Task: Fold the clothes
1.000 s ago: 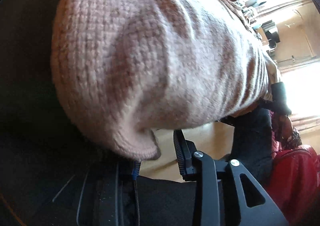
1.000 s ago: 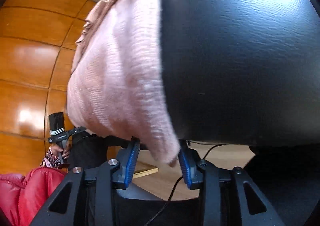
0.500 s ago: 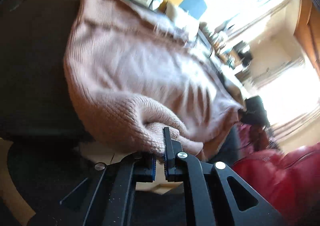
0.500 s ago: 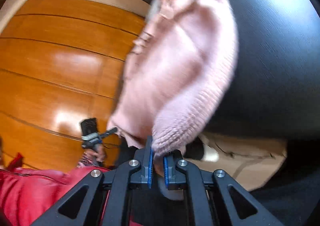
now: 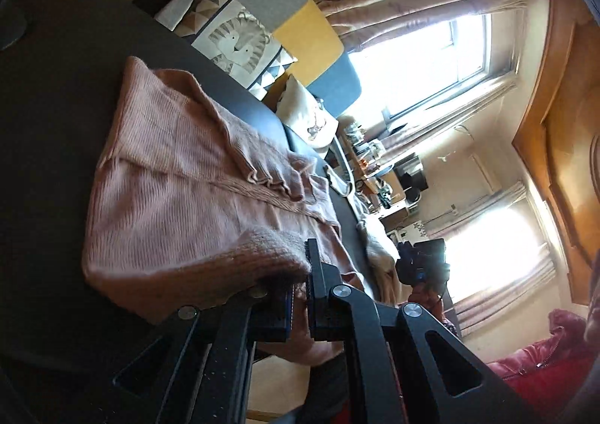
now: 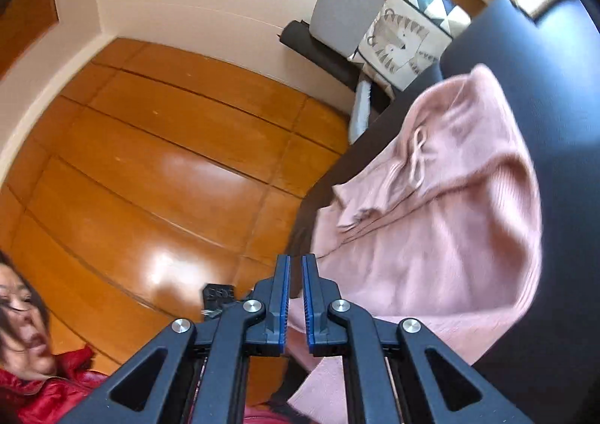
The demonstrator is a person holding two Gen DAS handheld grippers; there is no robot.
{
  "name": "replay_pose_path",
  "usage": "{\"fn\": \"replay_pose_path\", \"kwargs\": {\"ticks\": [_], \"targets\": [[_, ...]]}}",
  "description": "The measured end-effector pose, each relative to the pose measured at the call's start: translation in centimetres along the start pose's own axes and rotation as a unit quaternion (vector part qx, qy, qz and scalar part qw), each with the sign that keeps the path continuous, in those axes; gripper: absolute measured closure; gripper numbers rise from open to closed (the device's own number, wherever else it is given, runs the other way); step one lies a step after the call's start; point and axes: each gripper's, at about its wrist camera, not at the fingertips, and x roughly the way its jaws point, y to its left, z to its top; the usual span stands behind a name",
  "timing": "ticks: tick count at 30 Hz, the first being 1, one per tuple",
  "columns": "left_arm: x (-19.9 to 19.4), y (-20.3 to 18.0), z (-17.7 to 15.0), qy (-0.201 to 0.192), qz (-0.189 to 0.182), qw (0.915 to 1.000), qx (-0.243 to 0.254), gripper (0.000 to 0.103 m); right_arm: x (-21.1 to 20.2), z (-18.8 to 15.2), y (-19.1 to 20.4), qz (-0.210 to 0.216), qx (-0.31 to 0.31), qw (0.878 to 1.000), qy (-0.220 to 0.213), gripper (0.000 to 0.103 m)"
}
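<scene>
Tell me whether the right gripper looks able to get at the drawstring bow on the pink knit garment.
Probably yes. The right gripper holds nothing, and the drawstring bow lies exposed on top of the pink knit garment, ahead and to one side, nothing between. Its fingers stand nearly shut and would need opening.

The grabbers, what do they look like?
Both look alike. The left grabber and right grabber each have two black fingers lined with ribbed blue pads, on black arms with triangle holes and round silver bolts. No cables show. The person's sleeve is red.
</scene>
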Motion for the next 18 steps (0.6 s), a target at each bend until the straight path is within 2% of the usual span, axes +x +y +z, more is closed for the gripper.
{"fn": "replay_pose_path", "kwargs": {"ticks": [2,4,9,13,14,15,17,18], "targets": [[0.4,0.4,0.1,0.004,-0.003,1.0,-0.005,0.098,-0.1,0.4,-0.6,-0.046,-0.007,0.999,0.013,0.089],[0.7,0.9,0.1,0.007,-0.007,0.9999,-0.014,0.098,-0.1,0.2,-1.0,-0.099,-0.024,0.994,0.041,0.075],[0.8,2.7,-0.4,0.007,-0.01,0.9987,-0.049,0.098,1.0,-1.9,-0.4,-0.177,-0.088,0.976,0.093,0.074],[0.7,3.8,-0.9,0.003,-0.005,0.9974,-0.072,0.098,2.1,-3.4,0.5,-0.234,-0.148,0.951,0.134,0.071],[0.7,4.1,-1.0,0.002,-0.004,0.9971,-0.076,0.098,2.9,-3.6,1.8,-0.242,-0.184,0.941,0.147,0.071],[0.6,4.3,-1.1,0.002,-0.003,0.9968,-0.08,0.098,4.0,-3.7,3.1,-0.248,-0.232,0.926,0.164,0.071],[0.6,4.8,-1.4,0.003,0.0,0.9962,-0.087,0.098,6.4,-3.9,5.5,-0.26,-0.328,0.883,0.212,0.071],[0.6,5.1,-1.6,0.005,0.002,0.9958,-0.092,0.098,7.6,-4.0,6.2,-0.267,-0.37,0.857,0.241,0.071]]}}
